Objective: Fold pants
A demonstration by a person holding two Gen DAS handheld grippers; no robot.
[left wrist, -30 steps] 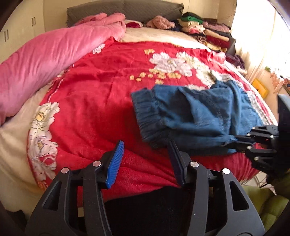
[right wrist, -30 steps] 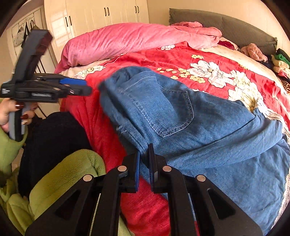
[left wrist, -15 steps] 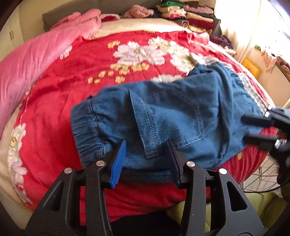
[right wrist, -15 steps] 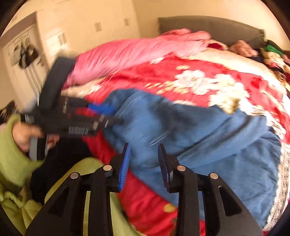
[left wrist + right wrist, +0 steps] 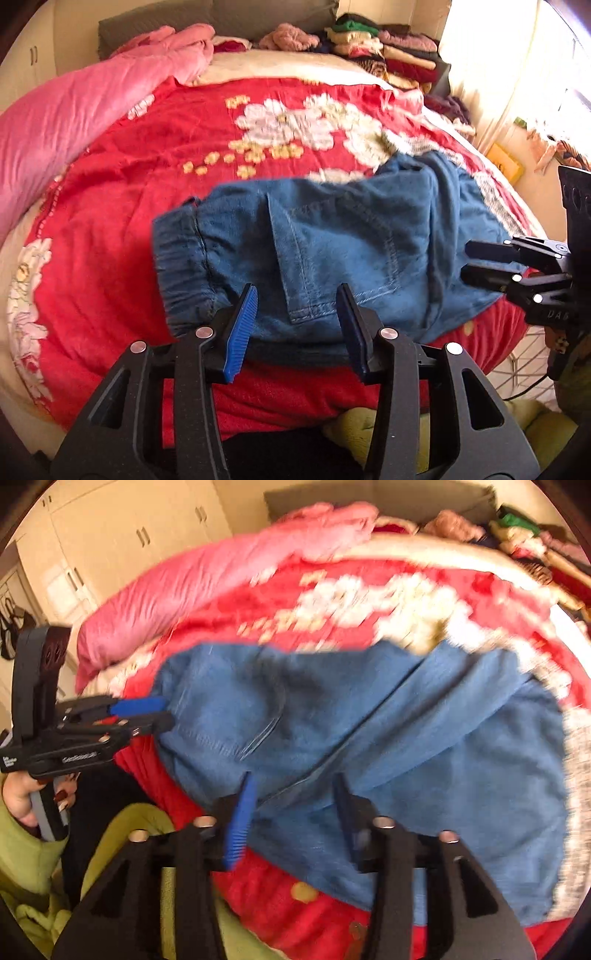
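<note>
Left gripper [image 5: 297, 328] and right gripper [image 5: 291, 812]: jaws spread, holding nothing, poised at the near edge of the pants [image 5: 332, 251]. These lie partly folded on the red bedspread [image 5: 129, 177]. Judged between folds; next move requires gripping an edge.

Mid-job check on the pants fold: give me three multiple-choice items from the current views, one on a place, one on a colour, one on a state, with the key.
1. Where do the jeans lie?
A. on the red floral blanket
B. on the floor
C. on the pink duvet

2. What colour is the left gripper finger pad?
A. green
B. blue
C. white

3. What state is the right gripper in?
A. shut on the jeans
B. shut on the blanket
C. open

Key:
1 A, red blanket shows around the denim.
2 B, the ribbed pad is blue.
3 C, its fingers stand wide apart with nothing gripped.
</note>
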